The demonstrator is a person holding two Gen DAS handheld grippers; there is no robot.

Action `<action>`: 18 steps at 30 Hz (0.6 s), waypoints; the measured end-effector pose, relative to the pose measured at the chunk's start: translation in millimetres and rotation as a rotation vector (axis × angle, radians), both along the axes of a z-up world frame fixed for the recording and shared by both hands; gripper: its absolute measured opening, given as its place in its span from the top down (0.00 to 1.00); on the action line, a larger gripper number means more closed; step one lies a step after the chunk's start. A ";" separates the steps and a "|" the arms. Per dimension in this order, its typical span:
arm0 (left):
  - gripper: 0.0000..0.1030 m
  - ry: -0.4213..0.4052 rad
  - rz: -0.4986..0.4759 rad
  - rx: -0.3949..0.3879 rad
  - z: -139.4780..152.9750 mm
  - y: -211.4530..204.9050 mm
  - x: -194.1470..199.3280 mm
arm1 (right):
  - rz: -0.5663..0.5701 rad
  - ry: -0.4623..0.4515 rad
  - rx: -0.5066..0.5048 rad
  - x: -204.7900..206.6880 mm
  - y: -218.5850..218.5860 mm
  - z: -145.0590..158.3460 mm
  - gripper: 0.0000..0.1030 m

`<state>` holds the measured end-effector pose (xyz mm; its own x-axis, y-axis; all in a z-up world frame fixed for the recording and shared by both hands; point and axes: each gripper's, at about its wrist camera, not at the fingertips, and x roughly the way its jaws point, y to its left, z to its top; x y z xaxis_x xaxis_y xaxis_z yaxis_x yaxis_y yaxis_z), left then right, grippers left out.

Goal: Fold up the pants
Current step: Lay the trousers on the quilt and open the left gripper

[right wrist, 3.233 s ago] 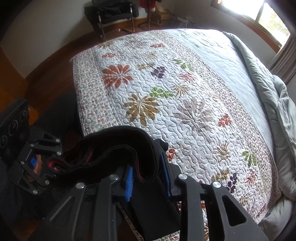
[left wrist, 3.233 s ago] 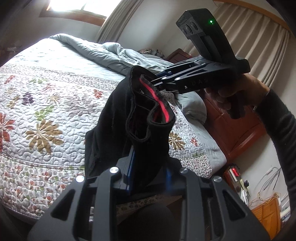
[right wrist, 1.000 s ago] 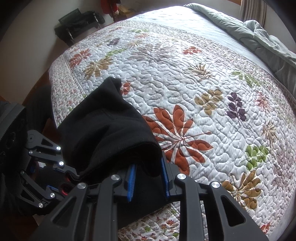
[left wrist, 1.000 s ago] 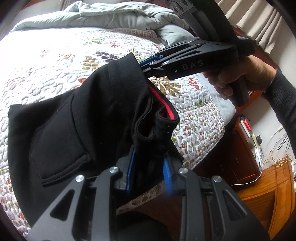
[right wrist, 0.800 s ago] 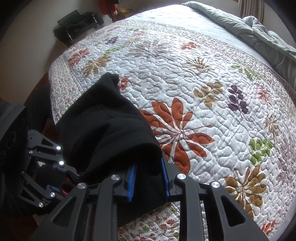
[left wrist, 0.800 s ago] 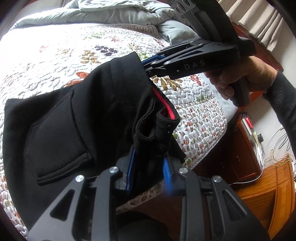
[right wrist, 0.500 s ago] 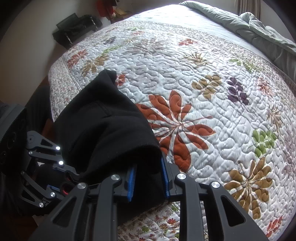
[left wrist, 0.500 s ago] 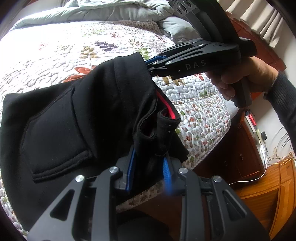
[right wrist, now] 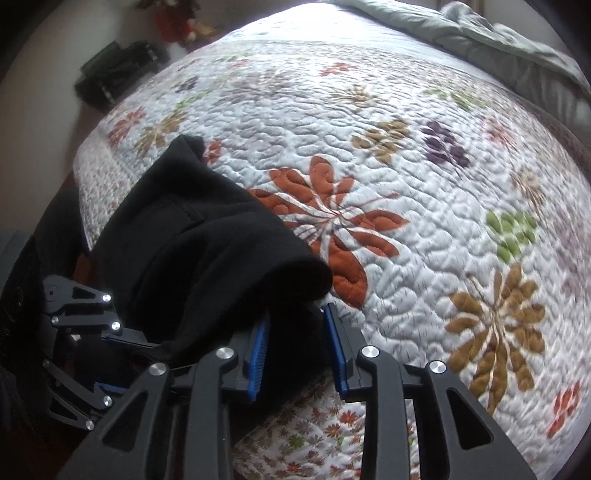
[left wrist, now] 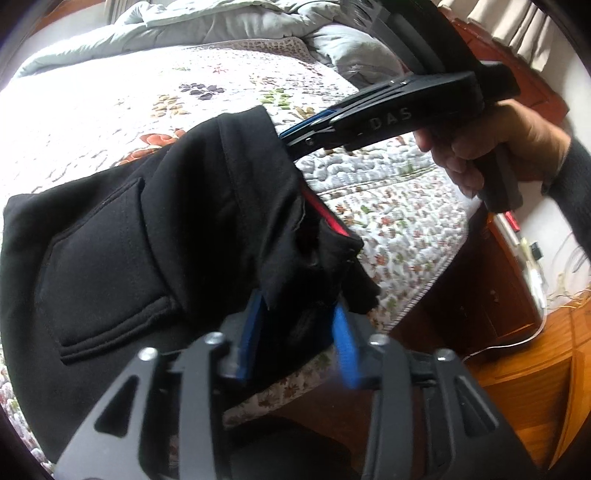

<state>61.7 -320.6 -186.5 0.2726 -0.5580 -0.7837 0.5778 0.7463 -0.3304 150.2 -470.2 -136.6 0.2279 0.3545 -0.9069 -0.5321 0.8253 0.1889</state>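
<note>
Black pants with a red-lined waistband lie spread on the floral quilt, back pocket up. My left gripper is shut on the near waistband corner at the bed's edge. My right gripper is shut on the other waistband corner, and it shows in the left wrist view gripping the far corner. The pants bunch in front of the right gripper. The pant legs run out of view to the left.
A rumpled grey duvet lies at the head of the bed. A wooden nightstand with cables stands beside the bed. A black chair stands beyond the bed's far side. The quilt stretches wide ahead.
Both grippers have carried the waistband lower and further over the bed. More of the pants now lies flat on the quilt.
</note>
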 end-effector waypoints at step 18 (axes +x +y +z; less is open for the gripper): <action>0.13 0.000 0.115 0.012 15.0 74.8 -5.5 | -0.576 0.205 0.753 -68.5 -52.7 -25.4 0.14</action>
<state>56.3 -245.8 -171.5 0.3341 -0.5137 -0.7902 0.4877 0.8117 -0.3214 81.7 -522.9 -162.0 0.4114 0.7420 -0.5292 0.0178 0.5740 0.8187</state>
